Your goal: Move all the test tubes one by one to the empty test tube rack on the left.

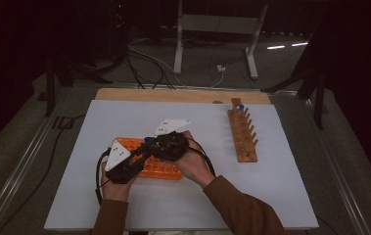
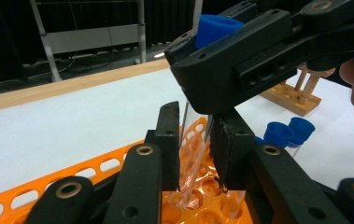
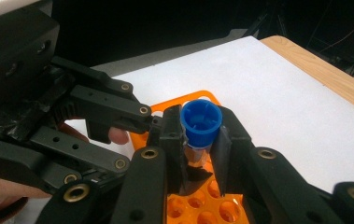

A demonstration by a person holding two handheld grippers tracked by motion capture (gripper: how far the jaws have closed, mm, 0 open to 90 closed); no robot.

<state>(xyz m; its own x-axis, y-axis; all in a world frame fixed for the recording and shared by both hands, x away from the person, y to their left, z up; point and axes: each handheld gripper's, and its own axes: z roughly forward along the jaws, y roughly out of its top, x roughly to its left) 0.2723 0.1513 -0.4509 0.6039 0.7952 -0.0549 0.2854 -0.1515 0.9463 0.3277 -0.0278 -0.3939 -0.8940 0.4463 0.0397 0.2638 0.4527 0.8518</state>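
Both forearms, in brown sleeves, come in from the near edge of the bench [image 1: 271,196] and meet over the orange rack [image 1: 166,170], each hand wrapped round the body of its gripper. The left gripper [image 2: 194,140] reaches in from the left; its two black jaws are closed on the lower part of a clear tube [image 2: 194,135], whose pointed tip sits at one of the rack's round holes. The right gripper [image 3: 199,140] comes in from the opposite side and clamps the same tube just under its blue cap [image 3: 201,120] — so one tube is held by two grippers at once, upright or nearly so, directly above the rack.

Counted: one orange plastic rack, perforated with rows of round holes; one wooden peg stand [image 1: 242,131] well apart to the right, with a row of upright pegs; two more blue-capped tubes [image 2: 289,133] lying on the white sheet in the left gripper view. Each gripper carries a grey three-cornered plate.
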